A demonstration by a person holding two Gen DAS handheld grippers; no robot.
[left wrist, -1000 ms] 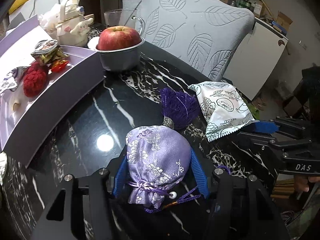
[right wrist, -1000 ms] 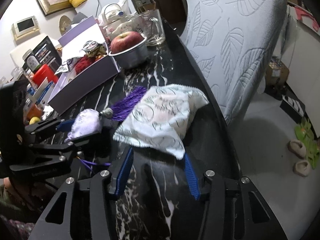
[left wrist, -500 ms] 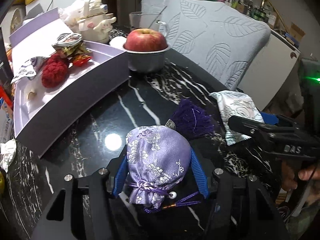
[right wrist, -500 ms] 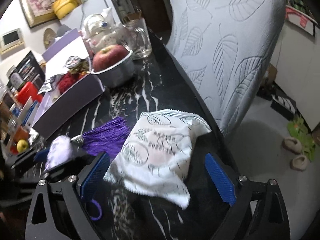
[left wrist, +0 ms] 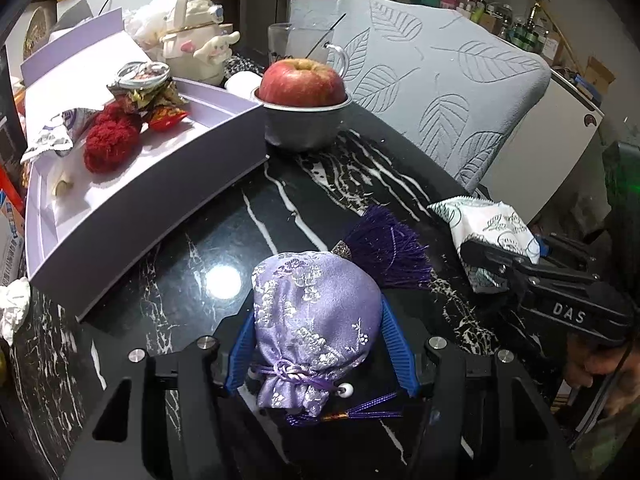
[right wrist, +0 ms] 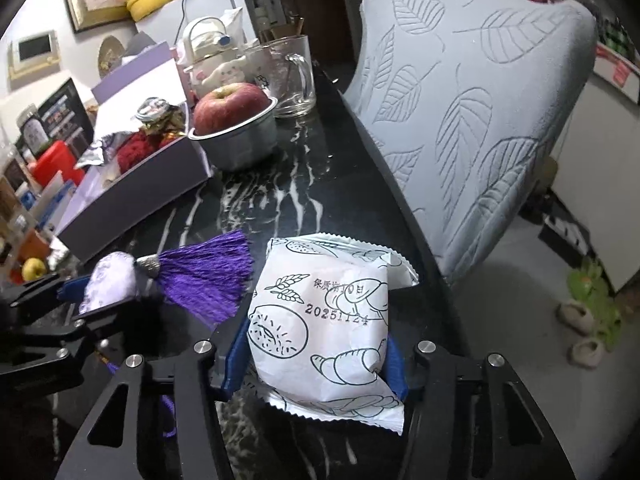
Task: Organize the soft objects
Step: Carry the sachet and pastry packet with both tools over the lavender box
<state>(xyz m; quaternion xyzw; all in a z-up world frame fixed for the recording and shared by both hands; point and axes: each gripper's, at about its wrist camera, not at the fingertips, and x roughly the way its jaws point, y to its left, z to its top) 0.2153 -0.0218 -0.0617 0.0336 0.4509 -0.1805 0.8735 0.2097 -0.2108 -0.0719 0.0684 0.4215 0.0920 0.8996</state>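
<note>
A lilac brocade sachet (left wrist: pixel 316 312) with a purple tassel (left wrist: pixel 384 252) lies on the black marble table (left wrist: pixel 280 200). My left gripper (left wrist: pixel 318 322) is shut on it, blue pads pressing both sides. To its right lies a white bread packet (right wrist: pixel 320 320) printed with pastry drawings. My right gripper (right wrist: pixel 316 356) is closing on it, the pads against the packet's sides. In the left wrist view the packet (left wrist: pixel 488 224) sticks out of the right gripper (left wrist: pixel 506 246). The right wrist view shows the left gripper (right wrist: pixel 104 288) holding the sachet at lower left.
A lilac box (left wrist: pixel 152 196) at left holds a red knitted ball (left wrist: pixel 110 148) and wrapped sweets. Behind it stand a metal bowl (left wrist: pixel 304 128) with an apple (left wrist: pixel 302 84), a glass mug (right wrist: pixel 290 76) and a white character jug (left wrist: pixel 196 52). A leaf-patterned chair (left wrist: pixel 440 92) borders the table's right edge.
The right gripper opened wide, moved forward over the white packet, and its pads have come in against it. The left gripper keeps its hold on the sachet and has rolled slightly.
</note>
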